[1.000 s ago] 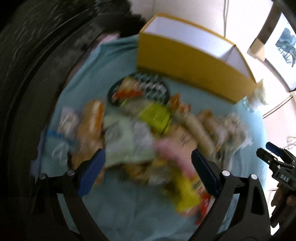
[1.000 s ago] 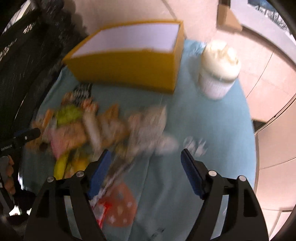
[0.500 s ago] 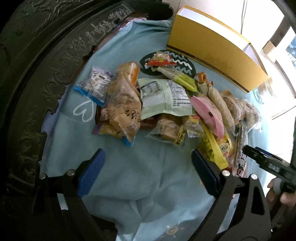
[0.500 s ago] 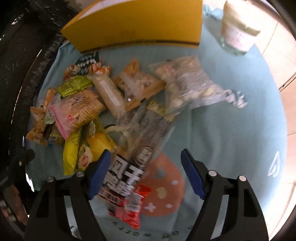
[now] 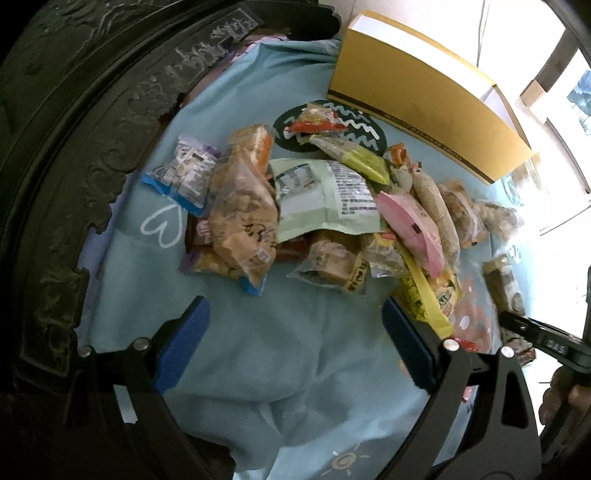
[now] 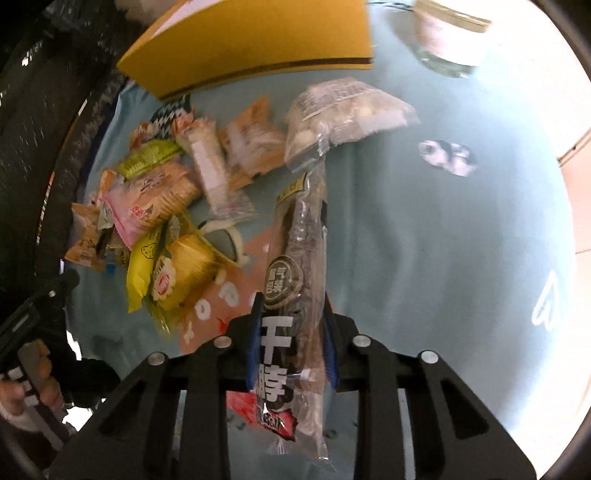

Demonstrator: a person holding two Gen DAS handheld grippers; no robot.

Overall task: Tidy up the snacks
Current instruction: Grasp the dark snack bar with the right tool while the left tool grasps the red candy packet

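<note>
R gripper [image 6: 291, 347] jaws closing on long clear pack [image 6: 299, 266] lying 12–6 o'clock btwn pads, L gripper [image 5: 295, 347] wide open, empty, over cloth [image 5: 280, 369]; squeeze pack mid-body, lift straight, then carry to yellow box [image 6: 258, 40] at 12.

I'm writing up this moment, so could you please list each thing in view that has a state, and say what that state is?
Right gripper: jaws closing, long dark snack packet between them.
Long dark snack packet: lengthwise along the fingers, far end on the cloth.
Left gripper: open, holding nothing, above bare cloth.
Yellow box: open top, inside hidden.
Snack pile: loose on the blue cloth, outside the box.
Jar: blurred, lid unclear.
</note>
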